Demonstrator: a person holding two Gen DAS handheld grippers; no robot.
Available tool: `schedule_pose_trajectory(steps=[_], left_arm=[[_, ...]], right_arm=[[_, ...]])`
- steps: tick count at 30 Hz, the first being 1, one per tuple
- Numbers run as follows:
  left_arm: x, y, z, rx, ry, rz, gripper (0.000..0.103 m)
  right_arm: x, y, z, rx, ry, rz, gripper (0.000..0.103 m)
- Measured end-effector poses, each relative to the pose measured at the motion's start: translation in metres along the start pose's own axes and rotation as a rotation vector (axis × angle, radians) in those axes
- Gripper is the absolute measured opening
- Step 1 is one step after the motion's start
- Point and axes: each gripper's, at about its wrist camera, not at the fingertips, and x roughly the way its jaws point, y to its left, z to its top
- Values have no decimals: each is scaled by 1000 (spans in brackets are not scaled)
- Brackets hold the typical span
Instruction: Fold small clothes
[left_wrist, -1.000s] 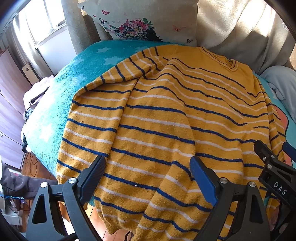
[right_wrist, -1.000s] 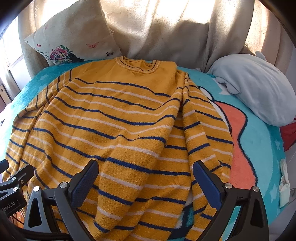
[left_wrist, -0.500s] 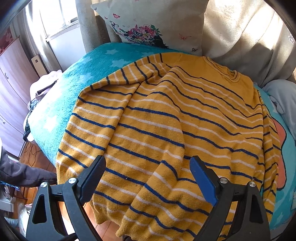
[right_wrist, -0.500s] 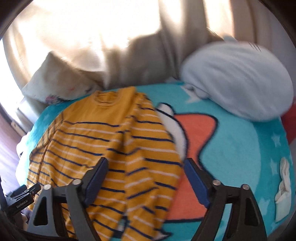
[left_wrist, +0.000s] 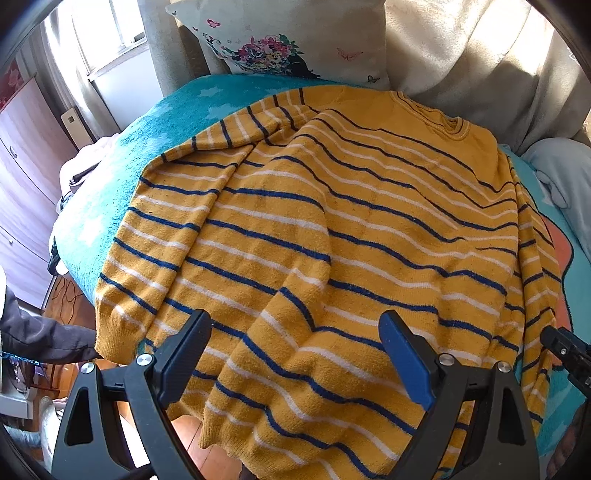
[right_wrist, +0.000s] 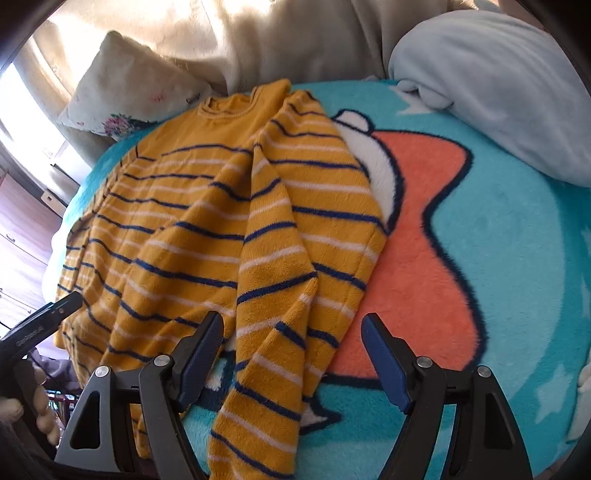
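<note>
Your left gripper (left_wrist: 293, 363) and right gripper (right_wrist: 291, 356) hover with jaws wide — holding nothing — over the striped sweater (left_wrist: 332, 236) at the bed's (right_wrist: 498, 258) near edge.

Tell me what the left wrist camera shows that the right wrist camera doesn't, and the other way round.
Only the left wrist view shows the sweater's left sleeve folded along the body, its cuff at the bed edge, and the hem hanging over toward the wooden floor. Only the right wrist view shows the right sleeve lying down the teal blanket, and the blanket's orange star. Both show the yellow striped sweater, the floral pillow, the pale blue cushion, and an open gripper, left gripper and right gripper, holding nothing.
</note>
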Motion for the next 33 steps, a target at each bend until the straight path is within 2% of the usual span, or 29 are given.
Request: schedule_pose_trajectory(steps=[1, 2, 3, 5, 6, 9, 11, 13, 15, 17, 18, 19, 20, 21, 22, 24, 26, 27, 28, 29, 33], left_arm=[[0, -3, 0, 4, -1, 2, 92], [-1, -4, 0, 7, -2, 3, 92], [-3, -5, 1, 11, -7, 4, 92], [-7, -6, 4, 11, -27, 8, 92], [-10, -5, 6, 8, -37, 11, 92], [-16, 2, 15, -14, -59, 15, 92], [-18, 8, 20, -34, -66, 17, 92], [-19, 14, 23, -46, -68, 22, 92], [-19, 19, 25, -56, -66, 32, 92], [-19, 26, 25, -71, -64, 39, 92], [-19, 30, 25, -80, -62, 44, 92], [-19, 34, 25, -90, -59, 48, 92], [-19, 39, 25, -101, -57, 51, 92], [-18, 43, 25, -112, -55, 55, 92], [-18, 47, 25, -121, -53, 58, 92], [-17, 56, 25, -144, -45, 60, 92], [-16, 64, 24, -166, -37, 64, 92], [-16, 66, 23, -172, -36, 64, 92], [-17, 69, 22, -176, -36, 66, 92], [-18, 71, 20, -177, -37, 68, 92], [-22, 75, 9, -169, -35, 79, 92]], right_arm=[[6, 3, 1, -15, 10, 0, 28], [13, 5, 3, -27, 41, -5, 5], [16, 3, 5, -17, 62, -12, 6], [-1, -13, 9, 20, 20, 2, 5], [-12, -23, 14, 29, -9, -30, 5], [-39, -69, 33, 99, -95, -163, 5], [-54, -114, 50, 181, -143, -287, 5], [-61, -160, 67, 249, -180, -447, 5], [-59, -186, 77, 282, -169, -528, 7], [-60, -203, 79, 353, -164, -537, 9], [-68, -202, 77, 383, -197, -537, 17], [-78, -194, 73, 392, -231, -531, 37], [-85, -184, 69, 390, -252, -497, 48], [-92, -169, 63, 380, -274, -419, 61], [-94, -146, 56, 352, -276, -290, 61], [-73, -93, 41, 256, -163, -6, 61], [-44, -51, 24, 180, -36, 165, 55], [-27, -29, 14, 142, 31, 238, 48], [-9, -7, 5, 111, 94, 293, 45], [6, 11, -2, 83, 143, 303, 45], [37, 52, -20, 5, 195, 302, 47]])
